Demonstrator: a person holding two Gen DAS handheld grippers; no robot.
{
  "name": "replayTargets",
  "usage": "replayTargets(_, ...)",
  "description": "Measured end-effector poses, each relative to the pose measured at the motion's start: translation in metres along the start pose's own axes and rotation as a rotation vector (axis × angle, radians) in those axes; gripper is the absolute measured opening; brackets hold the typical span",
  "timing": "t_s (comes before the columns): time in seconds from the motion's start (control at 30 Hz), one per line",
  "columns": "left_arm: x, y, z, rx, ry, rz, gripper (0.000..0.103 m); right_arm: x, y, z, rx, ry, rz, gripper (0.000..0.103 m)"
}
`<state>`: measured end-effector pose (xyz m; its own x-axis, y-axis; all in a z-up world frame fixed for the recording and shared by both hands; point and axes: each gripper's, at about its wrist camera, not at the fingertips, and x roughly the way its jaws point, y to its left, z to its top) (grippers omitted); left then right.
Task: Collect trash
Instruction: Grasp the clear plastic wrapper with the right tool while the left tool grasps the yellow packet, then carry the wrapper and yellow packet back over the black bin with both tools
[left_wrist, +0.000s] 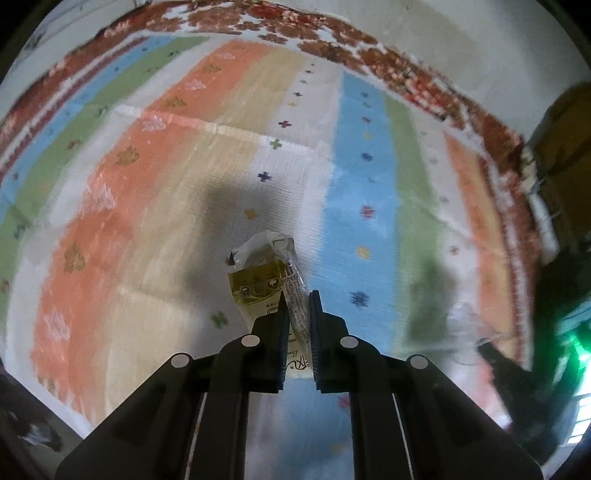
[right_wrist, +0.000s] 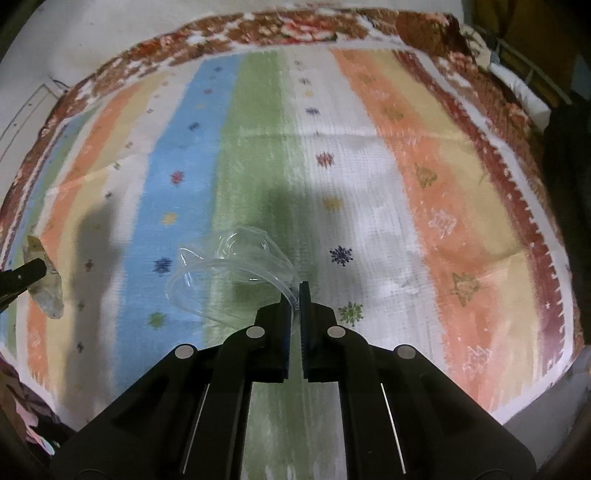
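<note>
My left gripper (left_wrist: 298, 295) is shut on a crumpled clear and yellow wrapper (left_wrist: 267, 273) and holds it above the striped rug (left_wrist: 166, 177). My right gripper (right_wrist: 294, 288) is shut on the rim of a clear plastic container (right_wrist: 229, 273), which hangs out to the left above the rug (right_wrist: 369, 166). The wrapper (right_wrist: 46, 284) and the left gripper's fingers (right_wrist: 22, 275) show at the far left of the right wrist view. The clear container (left_wrist: 465, 328) shows faintly at the lower right of the left wrist view.
The rug has blue, green, orange, beige and white stripes and a red-brown patterned border (right_wrist: 280, 26). Pale floor (left_wrist: 461, 44) lies beyond it. Dark furniture (left_wrist: 565, 122) stands to the right. A dark mass (right_wrist: 569, 177) lies off the rug's right edge.
</note>
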<state>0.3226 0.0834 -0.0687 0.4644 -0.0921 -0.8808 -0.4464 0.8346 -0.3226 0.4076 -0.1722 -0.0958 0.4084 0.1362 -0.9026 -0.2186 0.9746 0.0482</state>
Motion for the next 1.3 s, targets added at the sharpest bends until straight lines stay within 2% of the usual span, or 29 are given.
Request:
replayTargets(0.07,-0.017,-0.001,-0.004,0.012,-0.02,-0.024,0.009,-0.017,0.005,-0.004,-0.016,-0.027,0.021,0.004)
replayTargets(0.17,-0.031,-0.007,-0.013,0.07,-0.053,0.002,0.009,-0.033,0.01,-0.011,-0.034,-0.032,0.044,0.003)
replayTargets(0.4,-0.054,-0.006,-0.03,0.079,-0.044,-0.064,0.009,-0.065,0.014,-0.027,-0.067,-0.063,0.072,0.003)
replayTargets(0.6,-0.09,-0.015,-0.063,0.142,-0.063,-0.139,0.009,-0.093,0.013,-0.046,-0.089,-0.074,0.099,0.004)
replayTargets(0.8,-0.124,-0.019,-0.102,0.234,-0.101,-0.164,0.009,-0.128,0.015,-0.072,-0.114,-0.112,0.153,0.003)
replayTargets(1.1,-0.151,-0.002,-0.138,0.245,-0.111,-0.234,0.009,-0.155,0.006,-0.108,-0.111,-0.118,0.19,0.003)
replayTargets(1.3,-0.166,0.001,-0.162,0.277,-0.116,-0.279,0.009,-0.178,0.008,-0.133,-0.118,-0.136,0.268,0.003)
